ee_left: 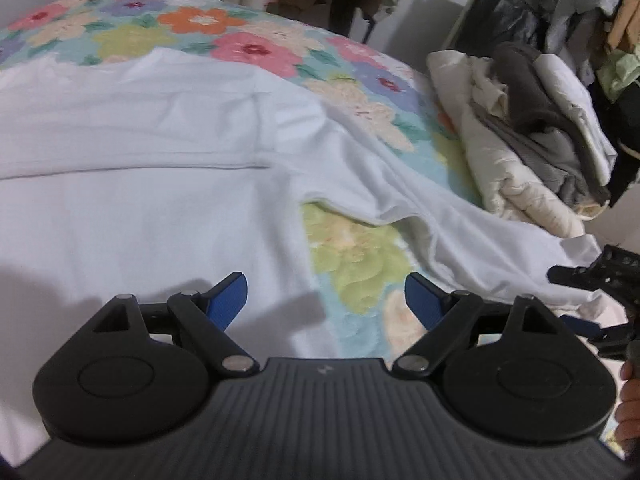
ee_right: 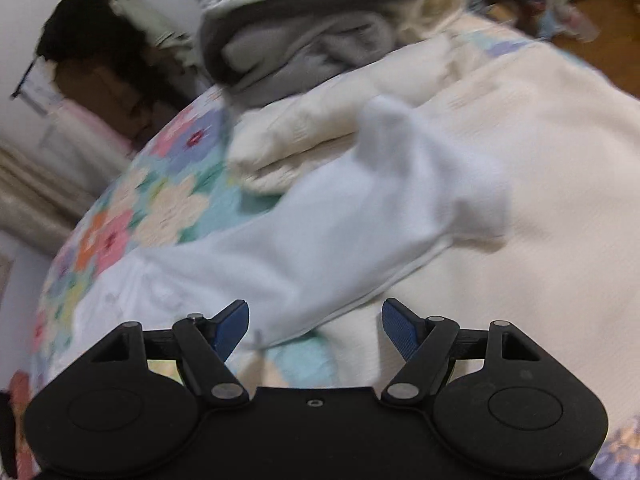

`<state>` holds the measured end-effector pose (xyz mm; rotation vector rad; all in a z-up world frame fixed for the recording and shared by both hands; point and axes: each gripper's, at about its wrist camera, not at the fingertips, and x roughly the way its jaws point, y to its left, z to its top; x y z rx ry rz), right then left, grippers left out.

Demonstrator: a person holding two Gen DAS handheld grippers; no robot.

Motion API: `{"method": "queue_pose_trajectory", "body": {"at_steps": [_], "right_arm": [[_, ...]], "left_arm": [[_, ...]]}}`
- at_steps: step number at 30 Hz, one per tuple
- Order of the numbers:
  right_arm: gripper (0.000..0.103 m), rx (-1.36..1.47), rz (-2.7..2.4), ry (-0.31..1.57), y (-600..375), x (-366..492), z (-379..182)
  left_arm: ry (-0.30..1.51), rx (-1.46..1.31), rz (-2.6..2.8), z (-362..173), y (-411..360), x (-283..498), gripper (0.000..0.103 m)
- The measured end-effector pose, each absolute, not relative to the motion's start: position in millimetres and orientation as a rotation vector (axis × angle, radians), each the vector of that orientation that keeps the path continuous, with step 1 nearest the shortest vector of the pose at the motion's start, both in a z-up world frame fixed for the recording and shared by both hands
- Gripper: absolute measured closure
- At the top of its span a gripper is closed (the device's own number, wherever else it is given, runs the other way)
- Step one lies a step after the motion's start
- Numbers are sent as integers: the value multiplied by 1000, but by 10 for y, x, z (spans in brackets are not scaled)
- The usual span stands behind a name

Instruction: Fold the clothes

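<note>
The white garment [ee_left: 132, 168] lies spread on the flowered bed [ee_left: 352, 248], one sleeve [ee_right: 360, 216] angled outward. The left gripper [ee_left: 325, 300] and right gripper [ee_right: 316, 328] stand open, empty. The blurred sleeve hem probably suits pinching at its seam.

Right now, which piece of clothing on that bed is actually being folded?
Find the flowered bedspread. Spread flat across it lies a white shirt, its sleeve reaching toward a folded stack. It alone is unfolded, pure white rather than cream or grey.
</note>
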<state>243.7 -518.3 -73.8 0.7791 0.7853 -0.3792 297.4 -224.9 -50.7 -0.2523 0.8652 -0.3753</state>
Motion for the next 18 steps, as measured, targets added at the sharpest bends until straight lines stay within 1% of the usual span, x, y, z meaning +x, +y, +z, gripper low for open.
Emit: {"method": "queue_pose_trajectory", "body": {"at_steps": [2, 5, 6, 7, 8, 9, 10, 13, 18], "right_arm": [[25, 828, -419, 762, -5338, 2420, -798], [25, 942, -534, 580, -5428, 2311, -892], [25, 931, -557, 559, -5419, 2343, -903], [30, 906, -576, 550, -5400, 2394, -909], [48, 881, -594, 541, -5381, 2445, -915], [64, 859, -564, 523, -5345, 2482, -885], [87, 838, -520, 502, -5303, 2515, -846], [91, 885, -347, 507, -5158, 2635, -821], [92, 966, -48, 518, -4913, 2839, -791]], "left_arm": [[859, -254, -375, -519, -2270, 2985, 16], [833, -221, -355, -511, -2245, 2997, 18], [821, -203, -340, -509, -2237, 2993, 18], [808, -190, -335, -499, -2218, 2982, 18], [796, -180, -332, -486, -2196, 2969, 18], [783, -169, -329, -474, -2175, 2957, 18], [766, -156, -331, -460, -2149, 2936, 18], [715, -116, -344, -417, -2069, 2872, 18], [641, -66, -396, -332, -1930, 2719, 17]]}}
